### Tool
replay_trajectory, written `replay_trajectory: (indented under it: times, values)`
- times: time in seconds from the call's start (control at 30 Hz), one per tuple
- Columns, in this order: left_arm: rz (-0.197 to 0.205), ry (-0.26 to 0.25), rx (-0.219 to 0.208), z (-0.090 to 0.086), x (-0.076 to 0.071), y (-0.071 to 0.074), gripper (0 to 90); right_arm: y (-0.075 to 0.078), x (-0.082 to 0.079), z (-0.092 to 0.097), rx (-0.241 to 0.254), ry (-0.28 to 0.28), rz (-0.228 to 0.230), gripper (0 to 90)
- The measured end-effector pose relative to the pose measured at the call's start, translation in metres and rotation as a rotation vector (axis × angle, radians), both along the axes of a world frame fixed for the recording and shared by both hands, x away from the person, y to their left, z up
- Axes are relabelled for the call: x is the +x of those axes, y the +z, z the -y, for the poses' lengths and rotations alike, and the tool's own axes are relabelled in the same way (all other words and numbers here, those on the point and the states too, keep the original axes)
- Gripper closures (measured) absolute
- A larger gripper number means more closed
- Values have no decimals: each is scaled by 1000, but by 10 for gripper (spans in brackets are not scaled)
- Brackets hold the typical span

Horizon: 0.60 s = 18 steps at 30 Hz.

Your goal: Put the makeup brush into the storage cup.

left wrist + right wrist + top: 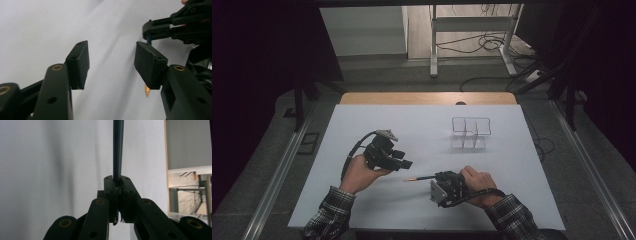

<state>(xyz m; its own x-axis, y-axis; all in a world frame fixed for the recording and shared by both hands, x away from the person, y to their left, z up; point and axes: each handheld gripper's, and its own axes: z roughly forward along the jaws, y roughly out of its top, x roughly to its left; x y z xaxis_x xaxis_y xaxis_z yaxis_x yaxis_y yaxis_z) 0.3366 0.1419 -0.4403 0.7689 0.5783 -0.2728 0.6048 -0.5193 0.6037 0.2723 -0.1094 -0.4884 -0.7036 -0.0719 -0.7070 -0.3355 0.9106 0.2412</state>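
A dark blue pencil [421,178] with a sharpened wooden tip sticks out to the left from my right gripper [438,176], which is shut on its rear part just above the white table sheet [362,120]. In the right gripper view the pencil [117,150] runs straight up from the closed jaws of the right gripper [117,185]. My left gripper [405,160] hovers open just left of the pencil tip. In the left gripper view its own gripper [113,63] has wide-apart pads, with the pencil [149,40] and the right gripper [160,28] behind its right pad.
A clear divided holder [470,132] stands on the sheet at the back right. The table's wooden edge [427,98] runs along the far side. Beyond it stand a white metal frame [472,25] and floor cables [492,42].
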Motion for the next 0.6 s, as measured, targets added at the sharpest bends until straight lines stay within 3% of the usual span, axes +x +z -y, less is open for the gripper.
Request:
replay_trajectory:
  times: [0.2, 0.33, 0.4, 0.43, 0.6]
  values:
    - [2, 34, -17, -9, 1, -2, 458, 4, 4, 7, 78, -60, -83, 845]
    - [1, 41, -7, -11, -1, -3, 507, 8, 8, 11, 120, -91, -122, 845]
    - [0, 61, -21, -10, -2, -4, 527, 9, 9, 13, 143, -116, -136, 845]
    - [2, 39, 7, -13, -1, -4, 534, 9, 10, 14, 156, -124, -147, 845]
    - [4, 66, -9, -16, -3, -6, 561, 13, 13, 19, 226, -183, -215, 845]
